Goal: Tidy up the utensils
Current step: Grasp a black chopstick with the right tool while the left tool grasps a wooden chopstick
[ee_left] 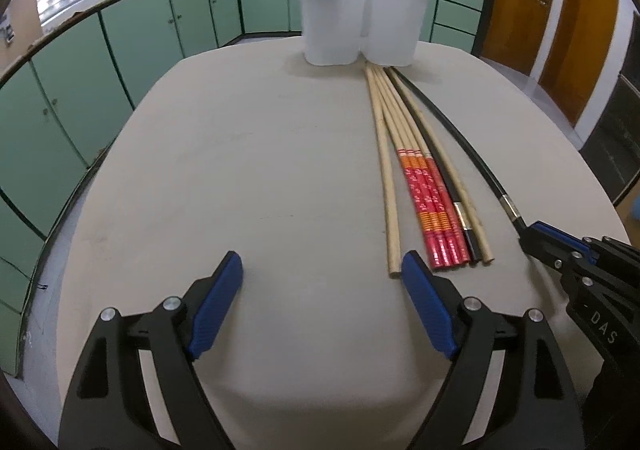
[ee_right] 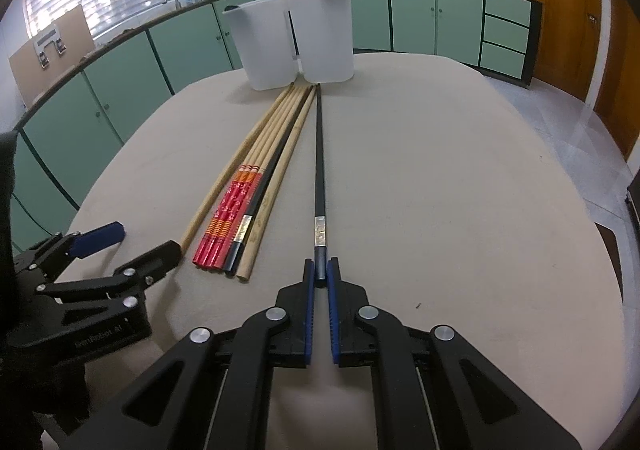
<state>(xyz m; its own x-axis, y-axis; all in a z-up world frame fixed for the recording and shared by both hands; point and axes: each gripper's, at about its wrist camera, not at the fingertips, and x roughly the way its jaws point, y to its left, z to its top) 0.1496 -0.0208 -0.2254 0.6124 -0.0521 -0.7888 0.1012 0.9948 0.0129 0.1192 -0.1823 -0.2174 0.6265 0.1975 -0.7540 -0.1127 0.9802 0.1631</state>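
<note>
Our left gripper (ee_left: 322, 270) spreads its fingers wide over bare tabletop (ee_left: 240, 170), the chopstick bundle (ee_left: 424, 190) just right of them. From our right wrist, fingers (ee_right: 309, 282) pinch the black chopstick (ee_right: 319, 170); its long axis points at the white holder (ee_right: 296, 46).

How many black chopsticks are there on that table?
2. One black chopstick lies apart on the table, its near end pinched in the right claw. The other lies in the bundle, between the red ones and a plain wooden one.
</note>
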